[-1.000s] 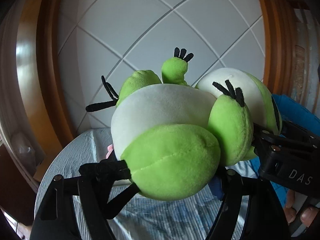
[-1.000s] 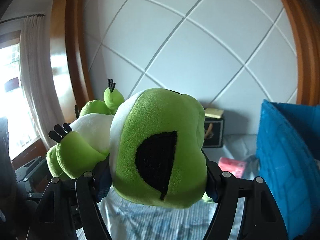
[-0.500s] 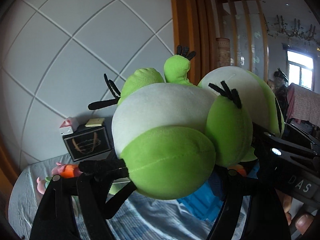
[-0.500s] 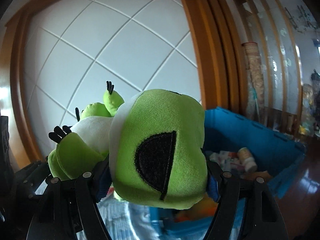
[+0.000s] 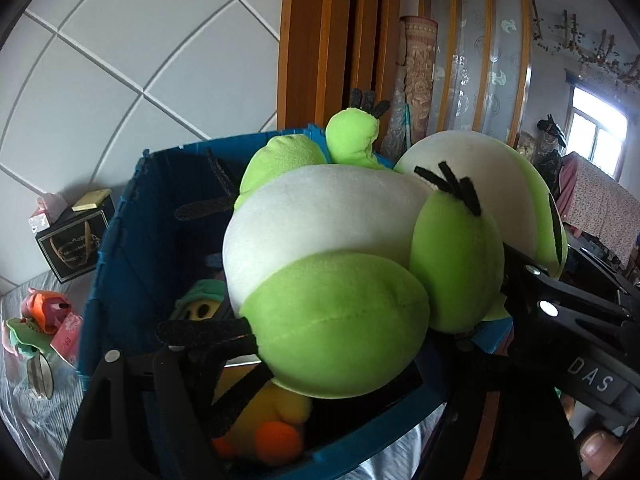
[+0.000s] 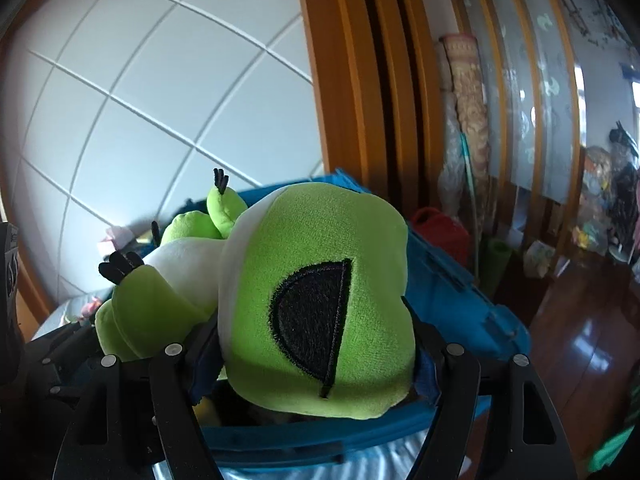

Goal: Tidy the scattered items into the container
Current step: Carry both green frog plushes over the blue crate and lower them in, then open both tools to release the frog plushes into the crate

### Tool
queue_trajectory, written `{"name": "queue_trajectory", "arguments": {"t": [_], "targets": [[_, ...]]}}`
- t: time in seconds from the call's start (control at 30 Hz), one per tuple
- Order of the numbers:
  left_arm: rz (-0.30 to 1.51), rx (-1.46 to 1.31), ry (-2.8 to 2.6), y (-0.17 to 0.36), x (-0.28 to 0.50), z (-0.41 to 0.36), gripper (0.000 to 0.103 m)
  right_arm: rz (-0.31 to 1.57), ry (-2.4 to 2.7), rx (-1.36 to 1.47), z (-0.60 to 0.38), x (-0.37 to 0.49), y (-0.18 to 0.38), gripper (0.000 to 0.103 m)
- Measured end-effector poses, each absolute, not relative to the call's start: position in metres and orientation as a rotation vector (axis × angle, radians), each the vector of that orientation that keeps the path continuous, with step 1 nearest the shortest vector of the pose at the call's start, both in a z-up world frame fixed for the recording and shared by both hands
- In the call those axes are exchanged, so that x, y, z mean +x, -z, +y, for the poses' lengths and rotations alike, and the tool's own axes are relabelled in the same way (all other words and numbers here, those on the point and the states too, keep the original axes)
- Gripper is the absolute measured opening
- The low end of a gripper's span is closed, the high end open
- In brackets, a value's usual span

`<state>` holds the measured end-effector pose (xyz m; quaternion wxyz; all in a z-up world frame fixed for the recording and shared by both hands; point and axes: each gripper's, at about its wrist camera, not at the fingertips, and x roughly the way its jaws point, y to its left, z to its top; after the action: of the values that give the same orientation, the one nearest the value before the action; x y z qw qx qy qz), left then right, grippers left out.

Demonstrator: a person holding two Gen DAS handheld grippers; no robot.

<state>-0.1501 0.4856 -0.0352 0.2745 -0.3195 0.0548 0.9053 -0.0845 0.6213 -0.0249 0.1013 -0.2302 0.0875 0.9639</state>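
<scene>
A big green and white plush frog (image 5: 340,256) hangs above the open blue bin (image 5: 120,248). My left gripper (image 5: 320,344) is shut on its rear end, fingers pressed into both sides. My right gripper (image 6: 312,352) is shut on the frog's head (image 6: 320,296), where a black half-round eye shows. The bin (image 6: 460,296) lies right below and behind the frog in the right wrist view. Inside the bin I see a yellow plush with an orange part (image 5: 276,420) and a green-capped toy (image 5: 200,304).
Left of the bin, on the striped bedcover (image 5: 24,408), lie an orange and green toy (image 5: 40,312), a pink packet (image 5: 66,336) and a clear round item (image 5: 40,374). A black gift bag (image 5: 74,246) stands against the white padded wall. Wooden frame and floor are to the right.
Both grippers have swung sideways with the frog, from over the bedcover to above the blue bin. The grip on the frog looks the same throughout.
</scene>
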Motion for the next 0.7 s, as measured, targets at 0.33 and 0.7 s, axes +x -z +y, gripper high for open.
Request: {"name": "queue_trajectory", "arguments": {"t": [0.33,0.7], "targets": [[0.233,-0.975,-2.460,0.054,-0.142,0.545,0.080,0.259,-2.822,-0.785,0.672,-0.094,0.040,0.083],[0.160,-0.904,-2.558,0.039,-0.121,0.509,0.087,0.259,-2.866,-0.696,0.671,-0.063,0.020,0.094]]}}
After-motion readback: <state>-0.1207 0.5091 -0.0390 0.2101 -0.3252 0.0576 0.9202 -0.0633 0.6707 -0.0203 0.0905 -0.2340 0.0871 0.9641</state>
